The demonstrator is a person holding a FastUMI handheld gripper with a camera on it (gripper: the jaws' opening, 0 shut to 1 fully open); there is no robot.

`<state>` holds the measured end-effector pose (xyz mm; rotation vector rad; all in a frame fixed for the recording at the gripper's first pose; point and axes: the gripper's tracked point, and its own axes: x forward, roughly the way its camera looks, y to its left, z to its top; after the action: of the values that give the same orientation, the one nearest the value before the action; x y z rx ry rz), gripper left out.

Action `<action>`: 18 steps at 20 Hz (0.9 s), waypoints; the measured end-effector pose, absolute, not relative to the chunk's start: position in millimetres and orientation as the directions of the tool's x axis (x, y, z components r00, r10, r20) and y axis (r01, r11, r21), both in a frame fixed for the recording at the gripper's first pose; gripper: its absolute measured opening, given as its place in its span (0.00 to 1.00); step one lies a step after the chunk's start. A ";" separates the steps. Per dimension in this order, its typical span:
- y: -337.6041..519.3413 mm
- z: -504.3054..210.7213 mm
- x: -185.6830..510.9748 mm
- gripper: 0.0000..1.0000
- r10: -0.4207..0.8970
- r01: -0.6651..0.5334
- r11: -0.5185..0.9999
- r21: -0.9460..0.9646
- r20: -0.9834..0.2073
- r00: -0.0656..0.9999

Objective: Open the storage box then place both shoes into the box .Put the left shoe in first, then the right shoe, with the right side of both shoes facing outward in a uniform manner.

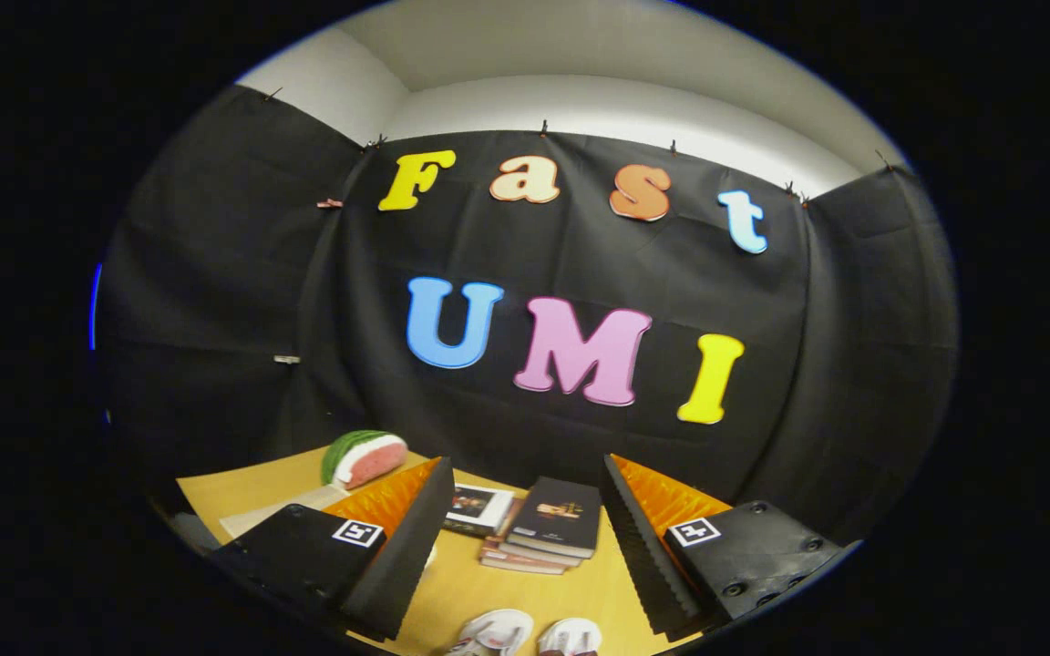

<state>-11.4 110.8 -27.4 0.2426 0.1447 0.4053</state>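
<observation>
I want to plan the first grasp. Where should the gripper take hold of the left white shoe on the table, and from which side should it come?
Probably from above, closing across the side walls of the left white shoe. It lies on the table below the open gripper, close beside the other shoe. That gap looks narrow, so one finger must slip in carefully. Only part of the shoe is visible, so the heel is unclear.

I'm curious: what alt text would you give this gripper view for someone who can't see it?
The gripper has its fingers spread open above a wooden table, holding nothing. A pair of white shoes lies between and below the fingers. A stack of books sits just beyond them, and a watermelon slice rests by the black cloth wall.
</observation>
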 end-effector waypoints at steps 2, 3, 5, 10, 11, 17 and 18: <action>133.1 -39.1 -18.0 0.97 0.514 -0.447 0.819 0.360 -0.113 0.850; 146.4 -47.2 -23.5 0.97 0.574 -0.481 0.773 0.414 -0.133 0.808; 172.1 -73.3 -37.0 0.98 0.682 -0.513 0.685 0.518 -0.207 0.702; 212.3 -124.9 -69.3 0.99 0.823 -0.440 0.519 0.733 -0.290 0.489; 218.4 -135.6 -75.9 0.99 0.842 -0.417 0.493 0.764 -0.299 0.449; 251.8 -198.7 -80.9 0.98 0.892 -0.328 0.426 0.843 -0.330 0.309; 257.0 -205.5 -82.4 0.99 0.903 -0.308 0.403 0.862 -0.318 0.290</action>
<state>-82.4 257.0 -205.5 0.7752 0.9355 0.9249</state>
